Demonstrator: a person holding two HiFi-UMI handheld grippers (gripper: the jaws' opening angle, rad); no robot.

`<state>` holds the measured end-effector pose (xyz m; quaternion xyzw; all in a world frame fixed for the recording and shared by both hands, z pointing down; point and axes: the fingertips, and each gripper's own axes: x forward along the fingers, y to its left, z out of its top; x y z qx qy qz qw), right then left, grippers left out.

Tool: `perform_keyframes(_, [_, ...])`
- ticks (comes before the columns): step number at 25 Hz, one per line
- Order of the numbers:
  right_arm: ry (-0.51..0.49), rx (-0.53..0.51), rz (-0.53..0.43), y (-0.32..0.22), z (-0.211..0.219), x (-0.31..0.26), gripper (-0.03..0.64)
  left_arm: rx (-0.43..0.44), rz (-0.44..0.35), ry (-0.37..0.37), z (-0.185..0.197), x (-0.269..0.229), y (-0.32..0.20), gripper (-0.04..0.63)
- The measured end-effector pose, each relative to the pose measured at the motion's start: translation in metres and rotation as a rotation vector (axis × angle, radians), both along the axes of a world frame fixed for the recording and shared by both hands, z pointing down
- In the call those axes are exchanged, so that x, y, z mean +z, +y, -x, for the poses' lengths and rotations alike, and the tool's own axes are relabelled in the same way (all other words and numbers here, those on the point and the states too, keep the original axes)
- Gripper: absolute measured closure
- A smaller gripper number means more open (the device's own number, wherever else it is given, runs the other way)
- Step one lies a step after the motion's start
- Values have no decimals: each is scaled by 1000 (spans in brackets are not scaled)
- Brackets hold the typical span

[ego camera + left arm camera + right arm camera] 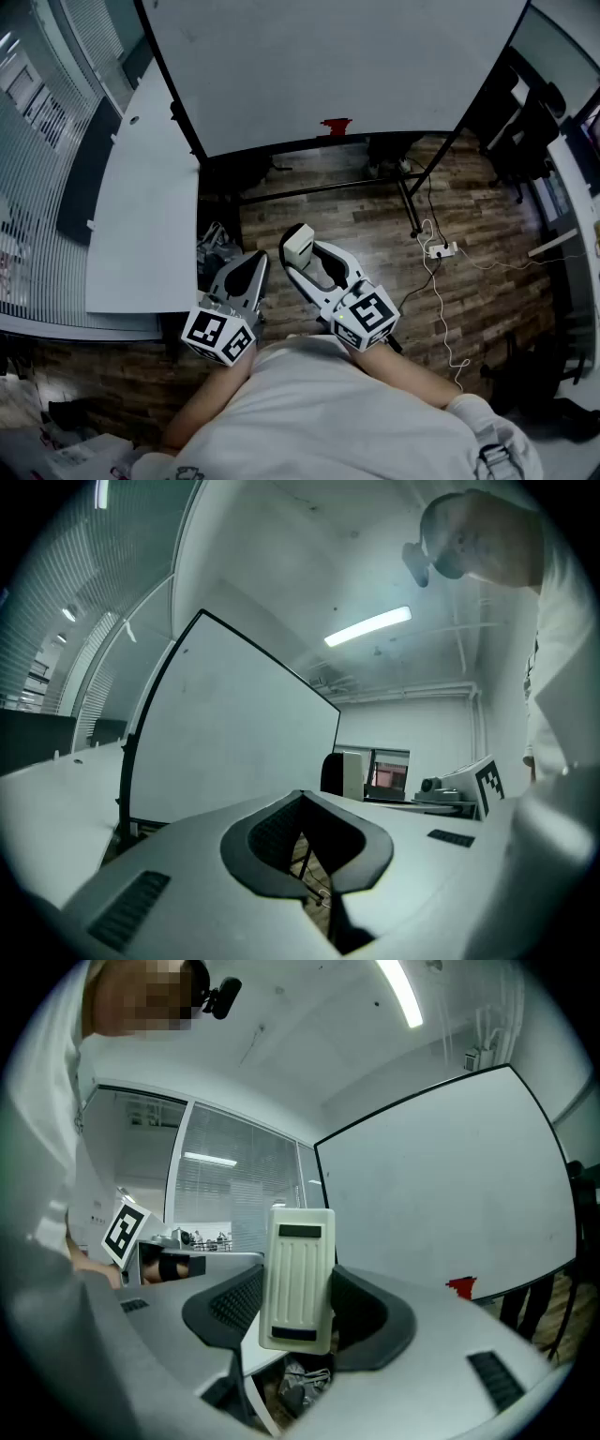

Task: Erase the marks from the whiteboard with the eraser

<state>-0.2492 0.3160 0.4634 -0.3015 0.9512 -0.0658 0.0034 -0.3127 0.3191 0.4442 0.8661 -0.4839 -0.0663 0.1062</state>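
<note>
Head view: the right gripper (302,258) is clamped on the eraser (297,246), which stands out past its jaw tips. The whiteboard (328,66) is well ahead of it, nowhere near contact. A red patch (336,125) sits at the board's lower edge, straight ahead of the eraser; I cannot tell if it is a mark or an object. The left gripper (251,272) rides just beside the right one. A cable (441,249) trails on the floor off to the right gripper's right, and stepping in could snag it.

Left gripper view: the left gripper (302,803) has its jaws pressed together on nothing. The whiteboard (234,733) stands ahead and to its left.

Right gripper view: the right gripper (300,1307) pinches the eraser (298,1274) low down, with most of it standing tall above the jaws. That is the risk: pushing on the whiteboard (450,1185) could lever the eraser over or out of the grip. The red patch (461,1286) lies ahead and to the right. The board is on a stand, so a hard push might shift it.

No container shows in any view.
</note>
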Motion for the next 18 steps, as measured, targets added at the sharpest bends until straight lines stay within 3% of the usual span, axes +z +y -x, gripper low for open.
perform_keyframes(10, [-2, -3, -11, 7, 0, -3, 387, -2, 9, 10, 0, 4, 6, 588])
perform_keyframes(18, [-5, 45, -3, -8, -23, -4, 387, 36, 2, 4, -20, -2, -8, 588])
